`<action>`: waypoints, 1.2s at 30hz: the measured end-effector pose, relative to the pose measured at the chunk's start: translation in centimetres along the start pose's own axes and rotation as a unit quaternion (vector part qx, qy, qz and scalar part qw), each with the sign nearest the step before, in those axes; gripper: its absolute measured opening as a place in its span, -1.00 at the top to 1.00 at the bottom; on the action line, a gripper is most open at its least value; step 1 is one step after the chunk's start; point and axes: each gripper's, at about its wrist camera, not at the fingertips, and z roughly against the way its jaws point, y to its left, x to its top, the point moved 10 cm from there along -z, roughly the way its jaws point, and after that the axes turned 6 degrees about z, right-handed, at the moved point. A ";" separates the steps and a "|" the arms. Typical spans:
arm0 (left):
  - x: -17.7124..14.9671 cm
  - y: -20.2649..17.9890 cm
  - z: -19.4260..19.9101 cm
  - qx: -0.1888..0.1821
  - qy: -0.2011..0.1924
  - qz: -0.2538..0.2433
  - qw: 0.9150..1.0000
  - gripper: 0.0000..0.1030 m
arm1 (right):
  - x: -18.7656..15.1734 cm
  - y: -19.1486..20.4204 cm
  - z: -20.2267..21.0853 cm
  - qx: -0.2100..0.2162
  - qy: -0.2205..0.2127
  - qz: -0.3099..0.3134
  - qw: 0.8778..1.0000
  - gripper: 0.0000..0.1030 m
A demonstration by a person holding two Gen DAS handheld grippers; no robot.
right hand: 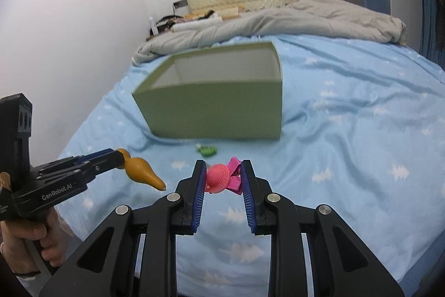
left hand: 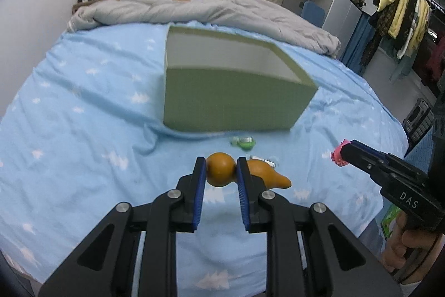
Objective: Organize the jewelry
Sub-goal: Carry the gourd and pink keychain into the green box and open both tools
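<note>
Gripping gourd [left hand: 221, 169], left tongs [left hand: 221, 171], box [left hand: 230, 99] beyond

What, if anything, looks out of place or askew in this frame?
Nothing looks damaged or spilled. The left gripper holds a gourd, the right gripper a pink clip. The green box sits open on the bed. A green trinket lies loose before it.

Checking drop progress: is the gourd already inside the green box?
No, the gourd sits clamped in the left gripper, short of the green box.
</note>
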 end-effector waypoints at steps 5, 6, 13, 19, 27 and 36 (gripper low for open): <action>3.4 -0.1 0.5 0.005 -0.021 0.000 1.000 0.56 | 3.9 0.3 -0.1 -0.006 -0.030 0.012 0.999 0.56; 4.0 0.0 0.6 0.006 -0.026 0.000 1.000 0.56 | 4.7 0.3 -0.2 -0.006 -0.036 0.014 0.999 0.56; 9.5 -0.3 -0.1 0.008 -0.043 -0.011 0.999 0.56 | 10.2 0.0 -1.6 -0.004 -0.058 0.019 0.998 0.56; 12.8 0.6 -3.7 0.014 0.000 -0.003 1.000 0.56 | 13.1 -0.8 -5.3 0.004 -0.018 0.024 1.000 0.55; 15.1 1.1 -8.2 0.047 0.049 -0.017 0.998 0.56 | 14.1 -2.2 -10.8 0.006 0.055 0.042 0.998 0.55; 14.0 1.9 -12.4 0.066 0.102 -0.021 0.992 0.56 | 12.9 -3.4 -15.8 0.022 0.121 0.022 0.992 0.55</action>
